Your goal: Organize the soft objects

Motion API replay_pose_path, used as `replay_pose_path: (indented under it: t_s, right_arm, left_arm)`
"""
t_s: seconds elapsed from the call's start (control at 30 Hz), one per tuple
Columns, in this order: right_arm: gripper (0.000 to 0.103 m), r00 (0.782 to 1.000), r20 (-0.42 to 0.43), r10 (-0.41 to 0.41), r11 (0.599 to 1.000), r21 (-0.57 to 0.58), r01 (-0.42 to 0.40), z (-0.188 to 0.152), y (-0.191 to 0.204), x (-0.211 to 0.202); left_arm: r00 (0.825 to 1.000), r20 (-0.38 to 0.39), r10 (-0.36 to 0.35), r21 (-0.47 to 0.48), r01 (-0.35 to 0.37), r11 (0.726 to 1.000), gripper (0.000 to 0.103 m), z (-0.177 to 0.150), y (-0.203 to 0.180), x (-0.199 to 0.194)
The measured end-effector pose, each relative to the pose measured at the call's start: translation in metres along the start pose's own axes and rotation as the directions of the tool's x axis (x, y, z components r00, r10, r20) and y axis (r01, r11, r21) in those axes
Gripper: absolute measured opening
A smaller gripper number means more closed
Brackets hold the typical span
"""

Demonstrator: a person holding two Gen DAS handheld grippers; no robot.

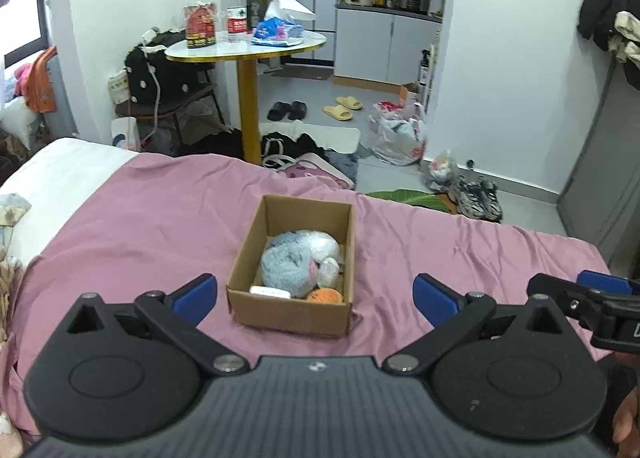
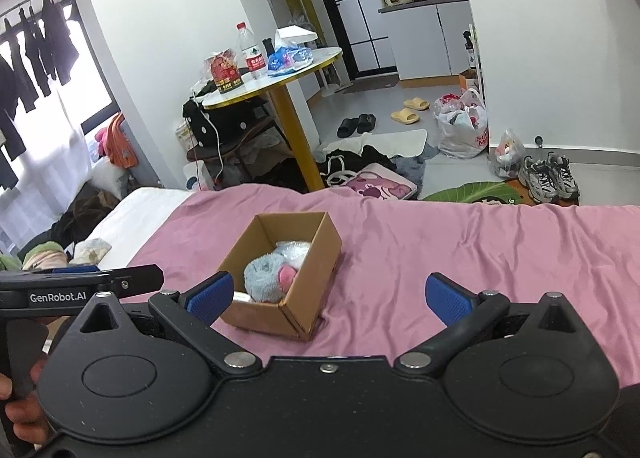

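Cardboard box (image 1: 290, 270) sits on the pink bedsheet (image 1: 120, 226), dead ahead of the left gripper (image 1: 316, 296); its fingers (image 1: 196, 298) spread wide, holding nothing, box framed between them. Inside: blue plush (image 1: 286, 266), a clear plastic-wrapped item (image 1: 326, 248), small orange plush (image 1: 326, 295) at the near corner, a white flat piece against the near wall. Right gripper (image 2: 330, 298) also spread, empty; box (image 2: 280, 270) lies ahead and left of its centre, near the left finger (image 2: 210, 296). Box long axis runs away from the left gripper. Left looks better lined up; no loose soft objects visible on the bed.
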State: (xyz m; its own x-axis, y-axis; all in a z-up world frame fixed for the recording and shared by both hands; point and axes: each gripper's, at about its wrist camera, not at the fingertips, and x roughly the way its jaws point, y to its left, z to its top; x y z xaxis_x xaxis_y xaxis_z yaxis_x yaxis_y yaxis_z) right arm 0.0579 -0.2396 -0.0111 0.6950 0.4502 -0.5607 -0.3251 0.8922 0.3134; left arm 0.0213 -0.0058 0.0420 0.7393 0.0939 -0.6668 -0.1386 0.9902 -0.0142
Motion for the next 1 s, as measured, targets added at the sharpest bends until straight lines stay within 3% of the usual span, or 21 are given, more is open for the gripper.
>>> replay_pose_path:
  t_s: [0.1,1.0]
  right_arm:
    - [0.103,1.0,-0.01,0.0,1.0,-0.007,0.0,-0.003,0.0,-0.006]
    - [0.103,0.998,-0.062,0.003,0.996,-0.087,-0.009,-0.024,0.016,-0.025]
  left_arm:
    - [1.0,0.007,-0.002,0.031,0.002,1.0,0.103,-0.005,-0.004,-0.006]
    - [1.0,0.006,-0.007,0.01,0.007,1.0,0.103,-0.035,0.008,-0.024]
